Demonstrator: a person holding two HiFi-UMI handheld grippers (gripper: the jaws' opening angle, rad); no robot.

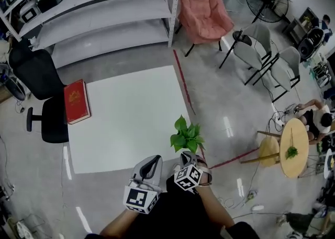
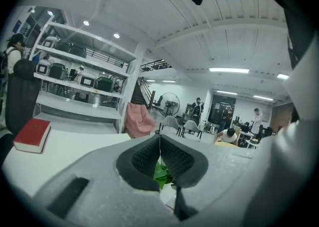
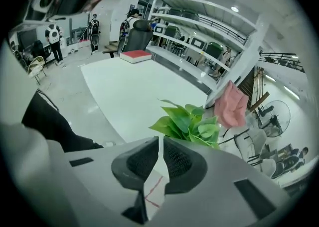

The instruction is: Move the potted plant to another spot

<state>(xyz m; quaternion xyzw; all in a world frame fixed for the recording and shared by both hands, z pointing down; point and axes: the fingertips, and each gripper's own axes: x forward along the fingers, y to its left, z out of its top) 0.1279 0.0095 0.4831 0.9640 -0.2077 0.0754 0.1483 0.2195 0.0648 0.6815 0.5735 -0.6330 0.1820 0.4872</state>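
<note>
The potted plant (image 1: 186, 136) shows as a tuft of green leaves over the white table's (image 1: 131, 112) front right corner. Its pot is hidden behind my right gripper (image 1: 188, 155). In the right gripper view the leaves (image 3: 192, 121) rise just beyond the jaws of the right gripper (image 3: 160, 144), which are pressed together with only a thin white sliver between the pads. My left gripper (image 1: 154, 160) hangs beside it to the left, tilted upward. Its jaws (image 2: 159, 144) are shut on nothing, and a green leaf (image 2: 162, 173) shows through the gap below them.
A red book (image 1: 76, 101) lies at the table's left edge, with a black office chair (image 1: 39, 86) beside it. Grey shelving (image 1: 104, 18) stands behind, and a pink chair (image 1: 204, 15) and grey chairs (image 1: 261, 49) to the right. A round wooden table (image 1: 293, 146) and red floor tape (image 1: 183, 86) are nearby.
</note>
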